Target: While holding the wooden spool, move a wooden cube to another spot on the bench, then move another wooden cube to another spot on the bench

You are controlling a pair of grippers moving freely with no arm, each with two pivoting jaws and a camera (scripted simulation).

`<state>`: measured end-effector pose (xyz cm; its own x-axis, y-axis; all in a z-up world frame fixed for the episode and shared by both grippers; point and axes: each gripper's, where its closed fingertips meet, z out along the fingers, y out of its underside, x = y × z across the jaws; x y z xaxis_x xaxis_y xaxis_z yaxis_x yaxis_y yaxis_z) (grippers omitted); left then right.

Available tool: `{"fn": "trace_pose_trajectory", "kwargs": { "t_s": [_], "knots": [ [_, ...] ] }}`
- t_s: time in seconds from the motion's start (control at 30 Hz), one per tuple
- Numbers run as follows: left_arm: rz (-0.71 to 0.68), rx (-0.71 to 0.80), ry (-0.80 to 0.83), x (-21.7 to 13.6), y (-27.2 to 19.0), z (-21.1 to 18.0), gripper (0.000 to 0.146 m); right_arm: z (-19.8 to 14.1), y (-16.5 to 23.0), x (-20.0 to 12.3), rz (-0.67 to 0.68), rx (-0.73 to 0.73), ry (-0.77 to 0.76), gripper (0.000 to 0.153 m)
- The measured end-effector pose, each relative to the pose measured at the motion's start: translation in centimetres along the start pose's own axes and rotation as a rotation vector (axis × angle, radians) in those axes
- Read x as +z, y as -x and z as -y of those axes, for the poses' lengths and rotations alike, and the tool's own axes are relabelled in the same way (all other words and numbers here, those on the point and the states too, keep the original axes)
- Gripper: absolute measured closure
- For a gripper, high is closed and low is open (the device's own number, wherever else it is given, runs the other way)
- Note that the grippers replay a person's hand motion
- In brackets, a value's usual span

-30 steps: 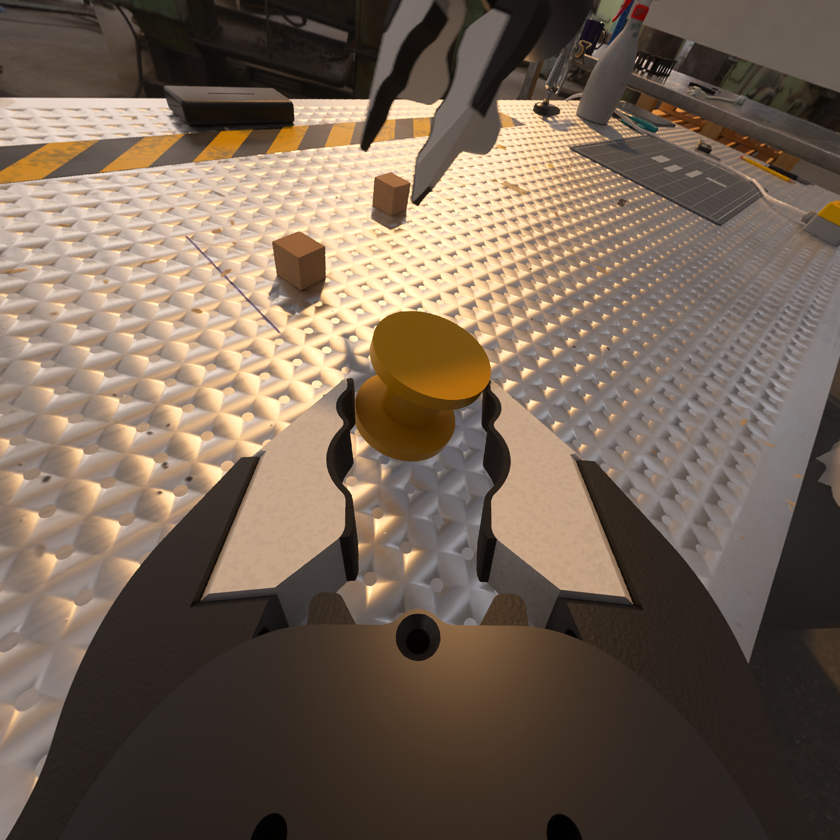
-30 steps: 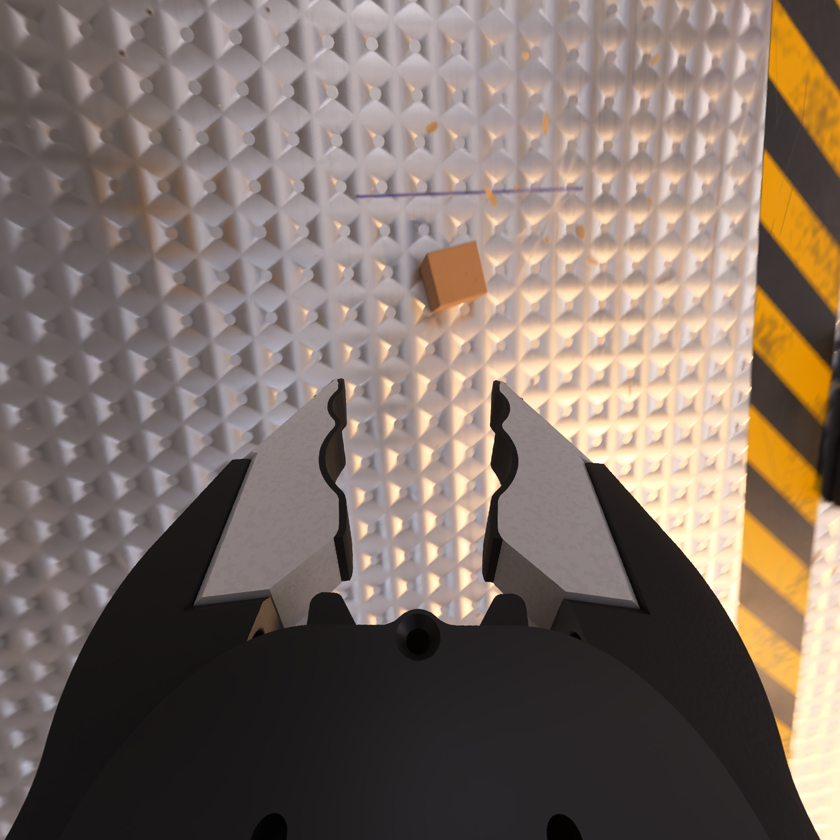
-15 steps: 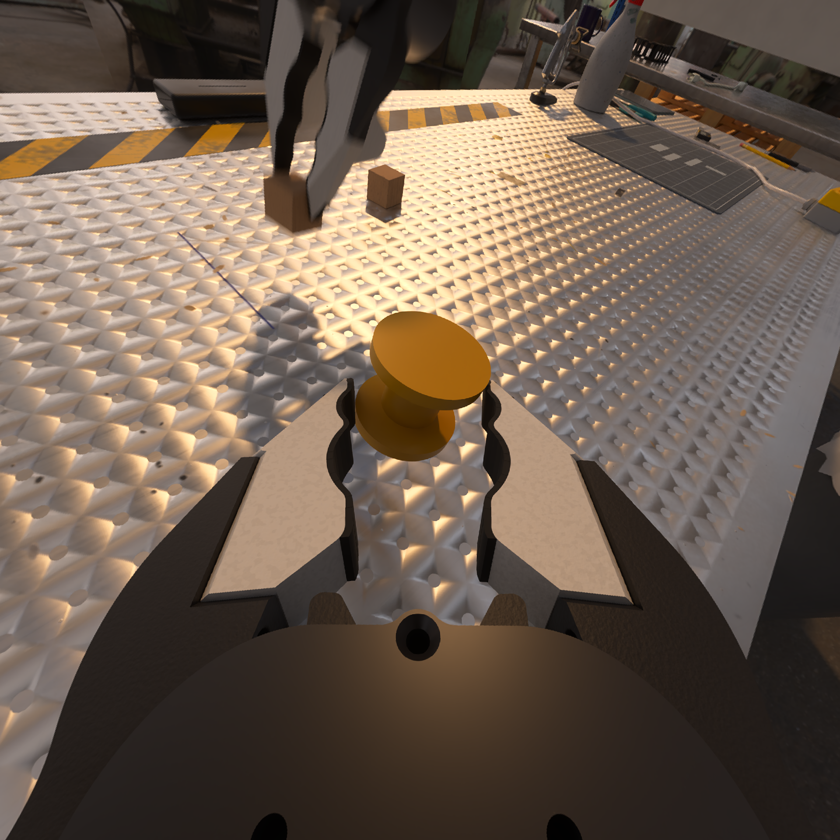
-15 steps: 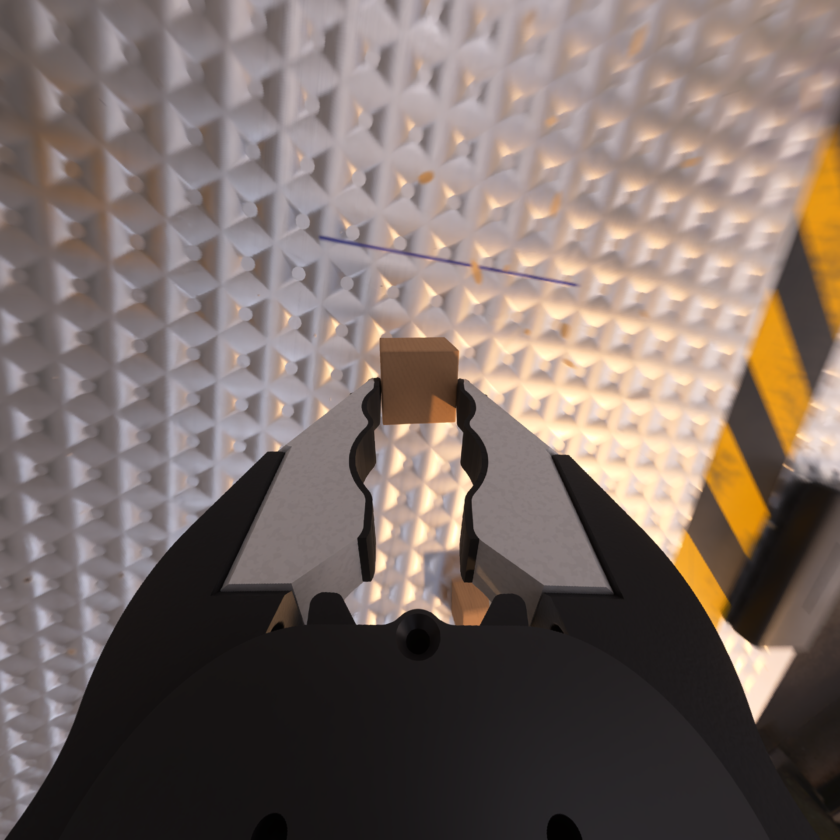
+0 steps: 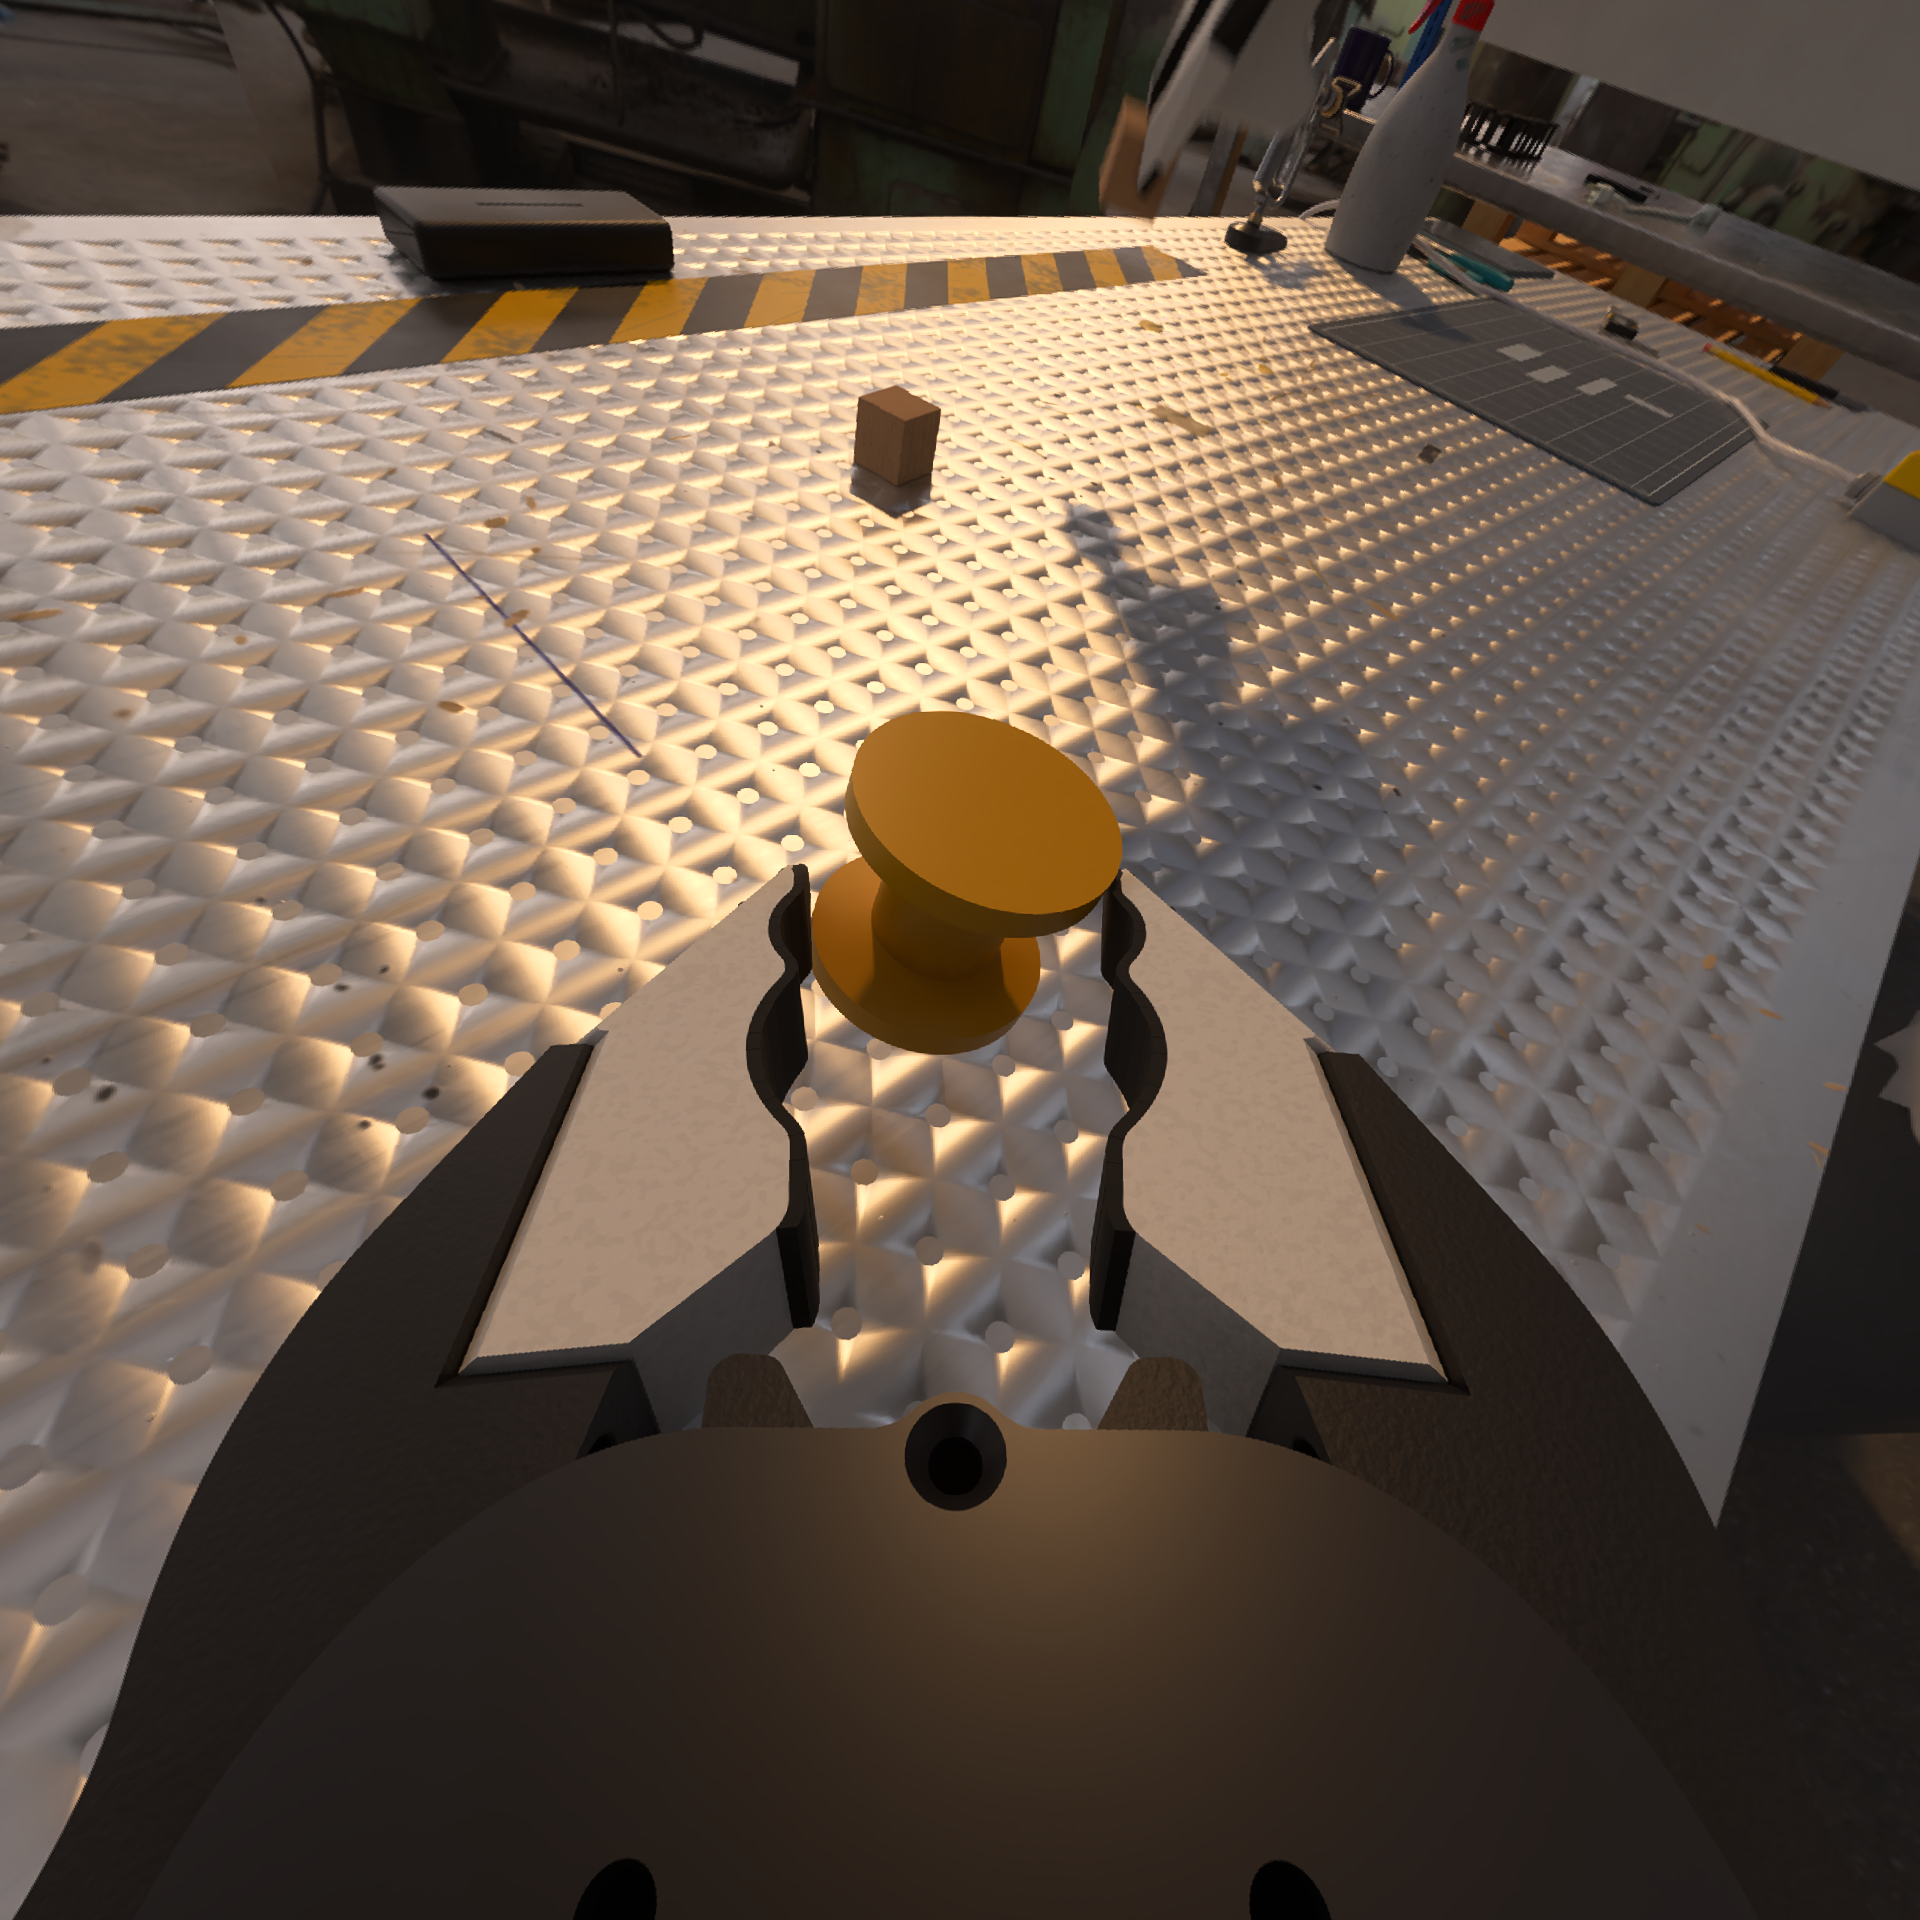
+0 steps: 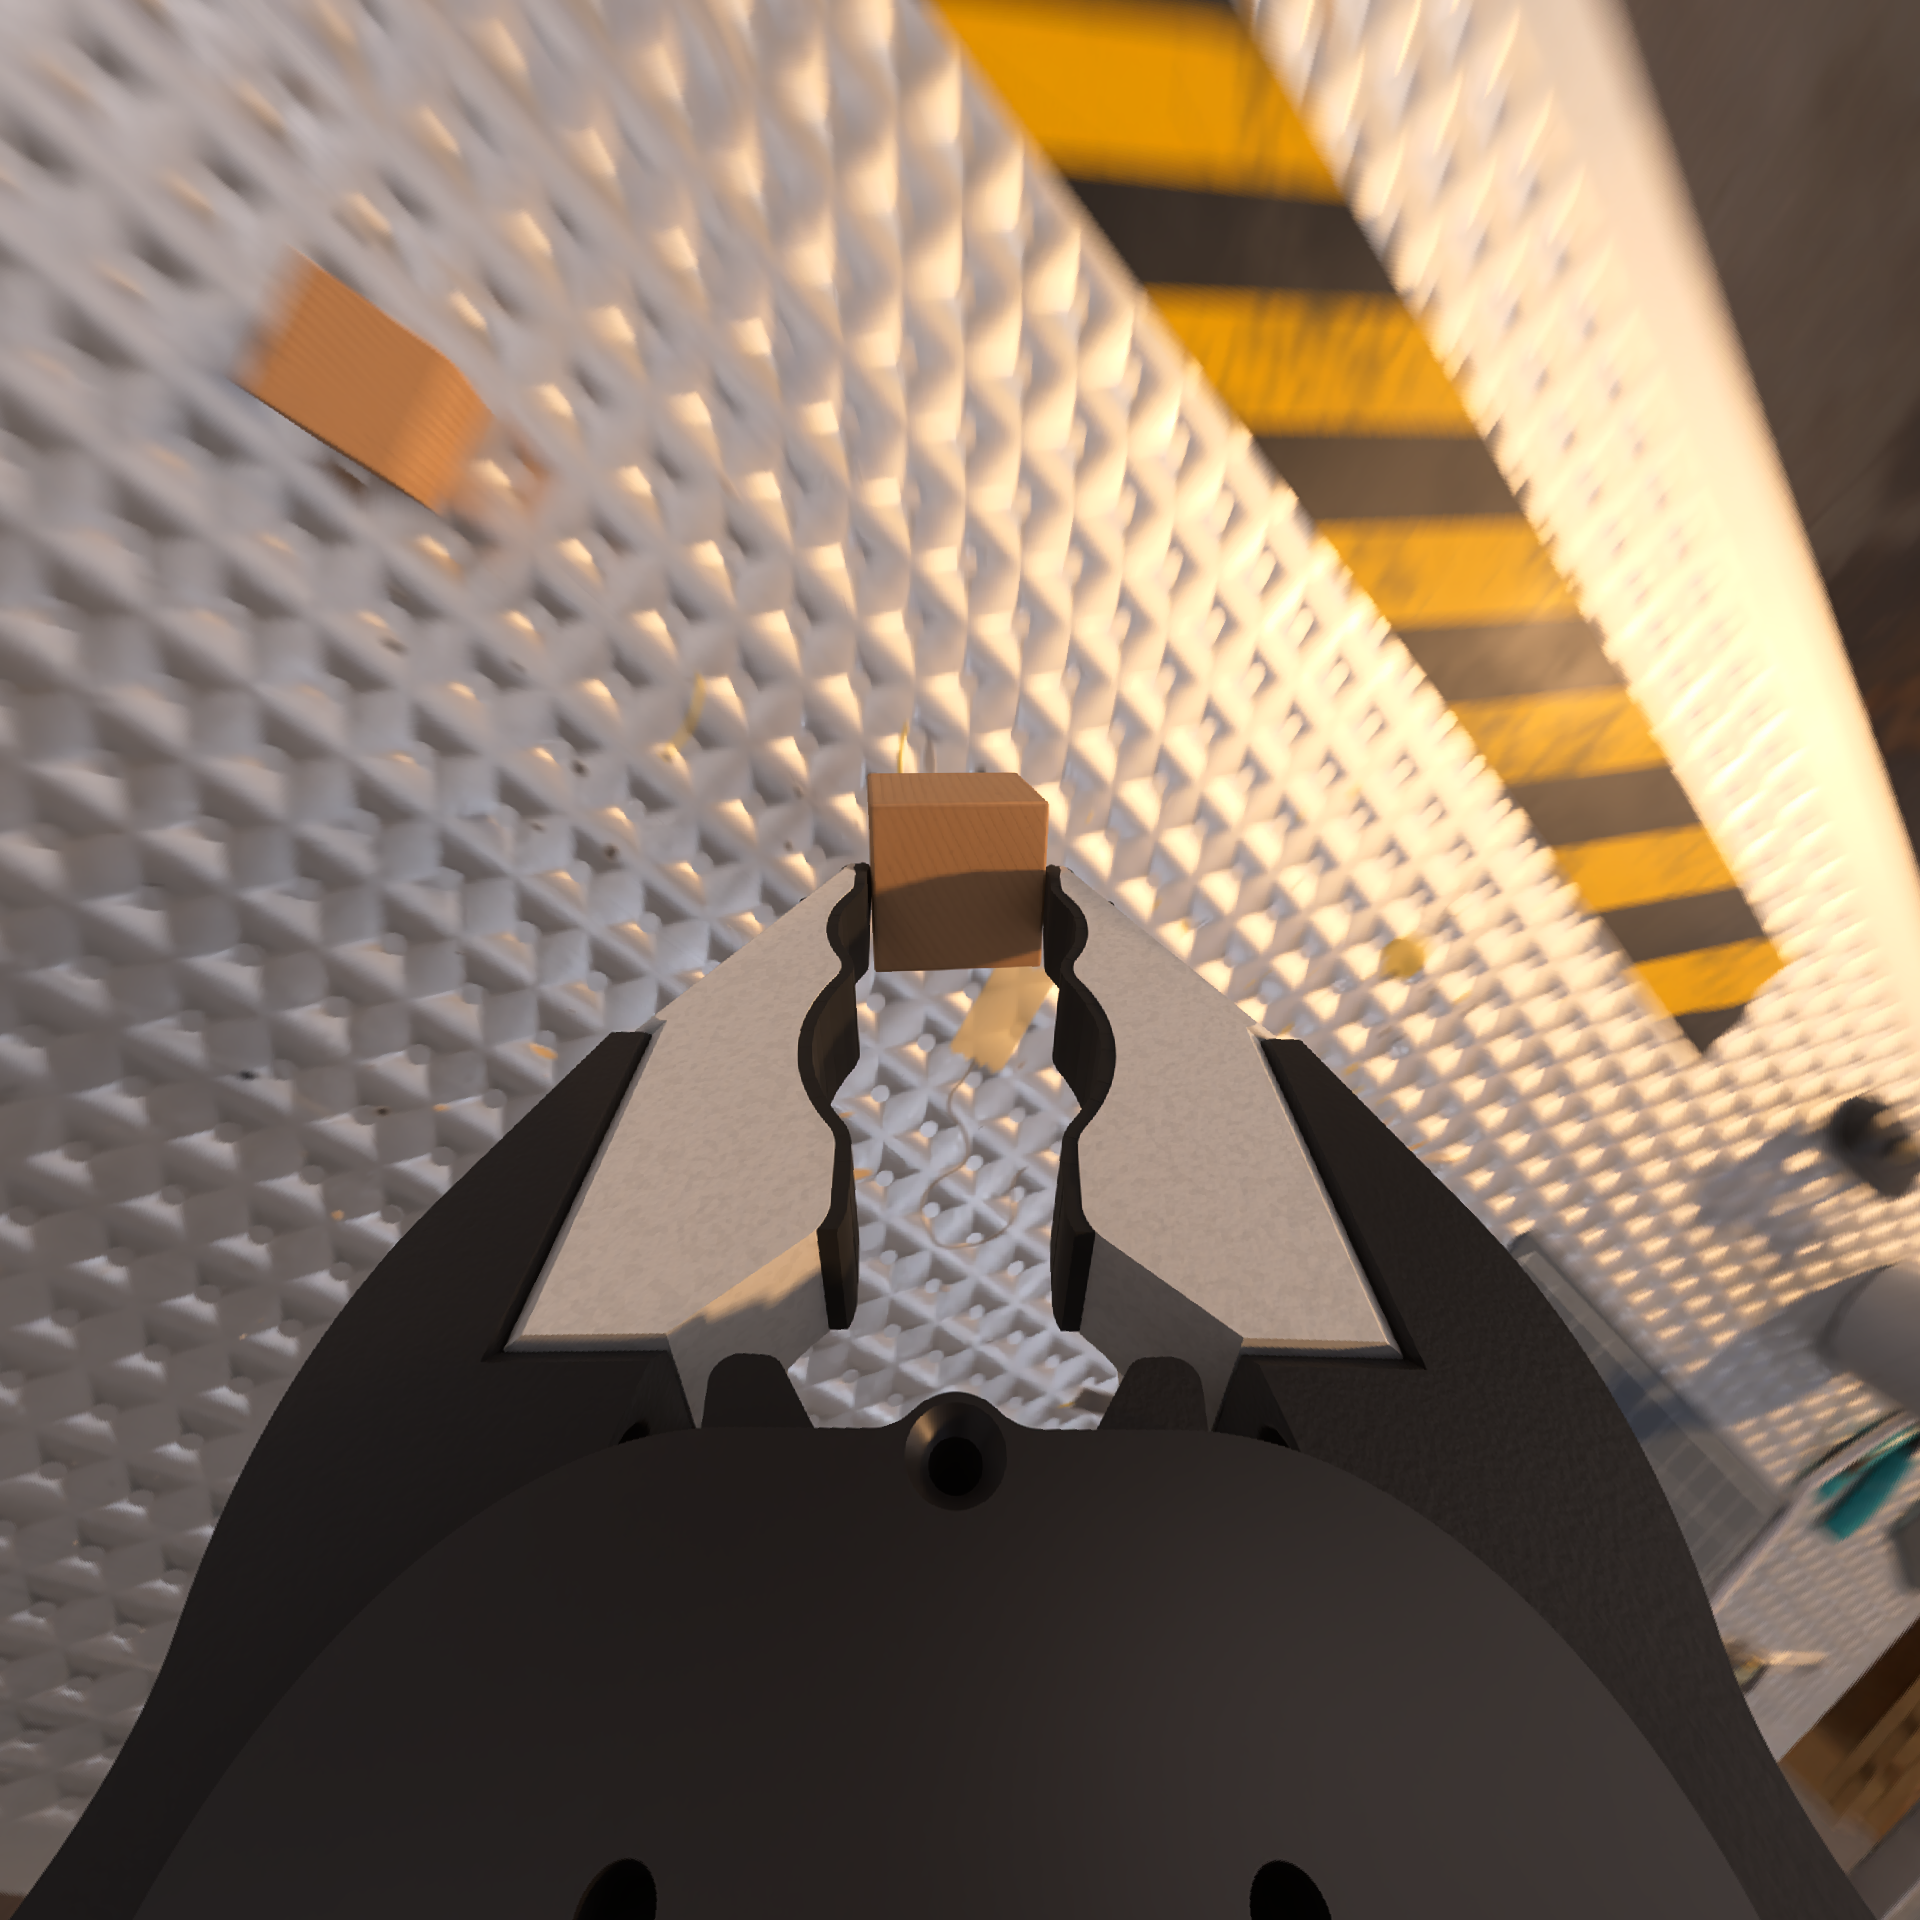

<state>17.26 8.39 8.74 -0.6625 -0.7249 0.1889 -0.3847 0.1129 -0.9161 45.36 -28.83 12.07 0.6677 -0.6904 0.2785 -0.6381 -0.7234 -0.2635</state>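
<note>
My left gripper (image 5: 954, 904) is shut on the orange wooden spool (image 5: 961, 883), held tilted above the studded metal bench (image 5: 416, 935). One wooden cube (image 5: 896, 433) stands on the bench ahead of it. My right gripper (image 6: 956, 878) is shut on the other wooden cube (image 6: 956, 883) and carries it high above the bench. It shows blurred at the top of the left wrist view (image 5: 1184, 104), with its cube (image 5: 1122, 156). The resting cube shows blurred in the right wrist view (image 6: 364, 390).
A yellow and black hazard stripe (image 5: 623, 312) runs along the far side. A black box (image 5: 520, 229) lies behind it. A white spray bottle (image 5: 1392, 145), a dark grid mat (image 5: 1538, 384) and small tools (image 5: 1465, 265) stand at the far right. The bench edge (image 5: 1766, 1299) falls off at the right.
My right gripper came down, shut on the nearer left cube, lifted it and swung it up and to the right. The left gripper has held the spool throughout.
</note>
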Motion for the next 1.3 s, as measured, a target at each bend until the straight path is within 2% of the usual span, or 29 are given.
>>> {"fn": "trace_pose_trajectory", "kwargs": {
  "t_s": [0.1,0.2,0.33,0.53,0.6,0.7,0.8,0.87,1.0,1.1,1.23,1.3],
  "knots": [
    [0.015,0.016,0.000,-0.1,0.1,0.0,0.090,-4.1,-0.8,5.8,-0.025,0.096,0.174,0.120],
    [0.024,0.028,0.003,0.0,0.2,0.0,0.090,-5.9,-1.7,9.0,-0.090,0.162,0.236,0.120],
    [0.021,0.033,0.004,0.2,0.0,0.1,0.090,-6.7,-3.6,10.2,-0.201,0.184,0.260,0.118],
    [0.019,0.060,0.026,0.6,-0.4,-0.2,0.090,-6.4,-4.3,10.0,-0.215,0.206,0.198,0.117],
    [0.017,0.065,0.028,0.7,-0.5,-0.2,0.090,-5.4,-4.3,8.3,-0.211,0.232,0.167,0.089],
    [0.013,0.064,0.027,0.7,-0.7,-0.2,0.090,-1.0,-2.9,3.4,-0.181,0.284,-0.022,0.088],
    [0.002,0.054,0.024,0.7,-0.7,-0.2,0.090,5.2,1.8,-1.3,-0.011,0.332,-0.249,0.093],
    [-0.004,0.047,0.022,0.8,-0.8,-0.2,0.090,8.2,5.5,-2.2,0.097,0.328,-0.266,0.091],
    [-0.015,0.033,0.016,0.9,-0.9,-0.1,0.090,10.0,11.6,1.7,0.221,0.325,-0.044,0.080],
    [-0.017,0.034,0.013,0.8,-1.0,0.0,0.090,9.2,12.2,5.6,0.120,0.399,0.132,0.080],
    [-0.017,0.032,0.005,0.4,-1.0,0.0,0.090,8.3,12.5,7.5,0.067,0.497,0.198,0.080],
    [-0.023,0.021,-0.006,0.1,-1.0,0.1,0.090,8.2,13.1,7.9,0.085,0.535,0.194,0.084]
  ]
}}
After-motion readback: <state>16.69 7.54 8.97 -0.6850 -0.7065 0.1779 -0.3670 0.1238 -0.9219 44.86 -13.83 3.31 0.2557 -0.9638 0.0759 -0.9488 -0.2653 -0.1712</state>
